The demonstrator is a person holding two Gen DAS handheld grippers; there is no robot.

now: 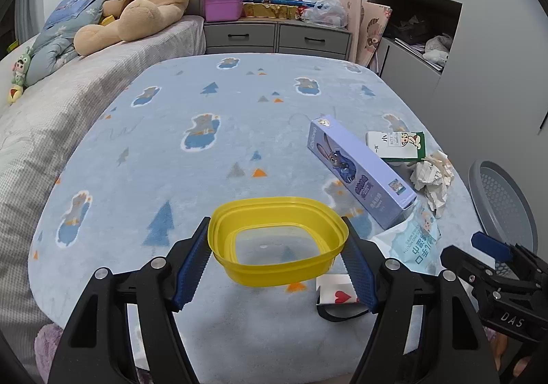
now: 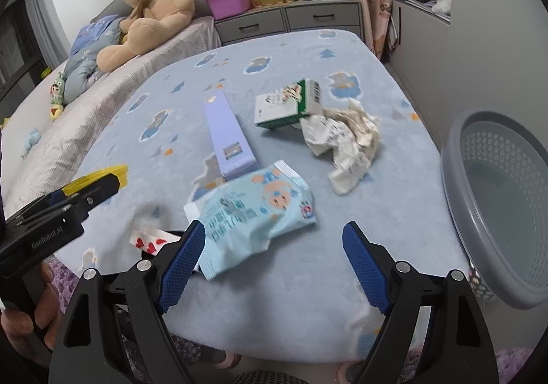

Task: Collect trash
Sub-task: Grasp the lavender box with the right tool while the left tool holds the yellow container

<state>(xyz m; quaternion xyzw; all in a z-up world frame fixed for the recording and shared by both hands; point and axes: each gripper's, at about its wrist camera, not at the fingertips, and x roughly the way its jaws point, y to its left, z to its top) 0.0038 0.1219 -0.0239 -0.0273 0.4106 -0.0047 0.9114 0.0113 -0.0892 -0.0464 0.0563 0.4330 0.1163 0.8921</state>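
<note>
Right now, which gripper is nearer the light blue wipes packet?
Right. The right gripper hangs open just over the light blue wipes packet, one pad at its edge. The left gripper is off beside it, clamped on the yellow bowl.

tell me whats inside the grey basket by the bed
The grey basket shows only its perforated wall and bare smooth bottom; no trash shows inside. Its near rim hides the closest part of the floor, so that part cannot be checked.
</note>
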